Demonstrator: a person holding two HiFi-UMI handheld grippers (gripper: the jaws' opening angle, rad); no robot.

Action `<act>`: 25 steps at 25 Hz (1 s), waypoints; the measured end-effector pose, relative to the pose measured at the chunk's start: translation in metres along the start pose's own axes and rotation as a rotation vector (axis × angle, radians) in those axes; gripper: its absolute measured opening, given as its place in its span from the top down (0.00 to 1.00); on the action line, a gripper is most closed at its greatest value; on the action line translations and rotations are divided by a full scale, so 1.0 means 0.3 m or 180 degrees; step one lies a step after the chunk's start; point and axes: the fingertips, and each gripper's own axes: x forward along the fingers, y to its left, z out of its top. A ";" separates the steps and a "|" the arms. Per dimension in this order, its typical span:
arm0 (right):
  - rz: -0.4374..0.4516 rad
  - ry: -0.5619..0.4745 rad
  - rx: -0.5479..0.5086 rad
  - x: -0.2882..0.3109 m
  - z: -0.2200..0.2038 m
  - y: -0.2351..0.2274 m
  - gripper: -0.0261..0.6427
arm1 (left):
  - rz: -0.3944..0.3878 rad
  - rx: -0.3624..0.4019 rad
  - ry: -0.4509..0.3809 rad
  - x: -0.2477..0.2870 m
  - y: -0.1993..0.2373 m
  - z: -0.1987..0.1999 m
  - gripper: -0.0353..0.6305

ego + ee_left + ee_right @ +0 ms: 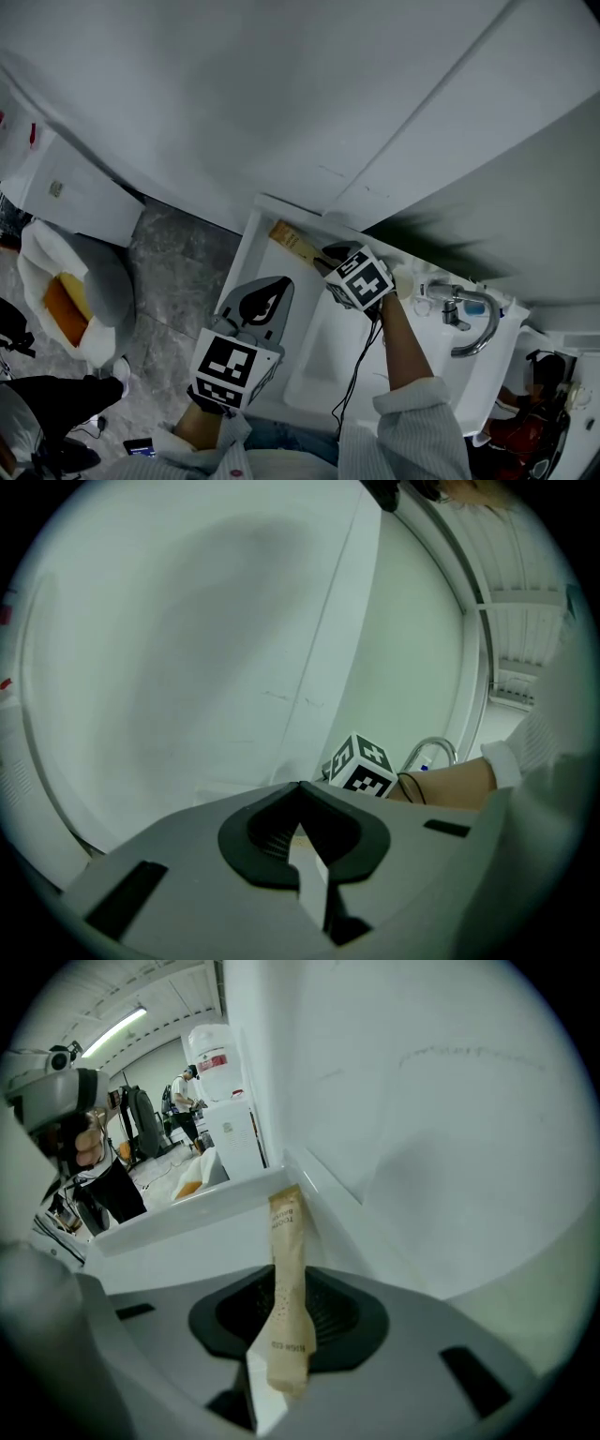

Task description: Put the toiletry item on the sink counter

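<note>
A tan toothbrush packet (pixel 291 241) lies along the back ledge of the white sink counter (pixel 255 246), close to the wall. My right gripper (pixel 330 255) is at the packet's near end. In the right gripper view the packet (pixel 285 1241) runs between the jaws of the right gripper (pixel 298 1277), far end on the ledge, near end draped over the jaws. The jaws stand slightly apart and do not pinch it. My left gripper (pixel 267 298) hangs by the counter's front left corner, jaws together and empty; the left gripper (pixel 301 799) faces the wall.
A chrome faucet (pixel 469 314) stands at the counter's right, and the basin (pixel 323 361) is below the right arm. A black cable hangs from the right wrist. On the grey floor (pixel 173 272) to the left stands a white container (pixel 56 291) with an orange item inside.
</note>
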 end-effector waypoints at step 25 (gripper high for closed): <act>0.0032 -0.1192 0.0577 -0.399 0.158 0.275 0.80 | -0.0127 0.0346 -0.0440 -0.208 -0.157 0.145 0.92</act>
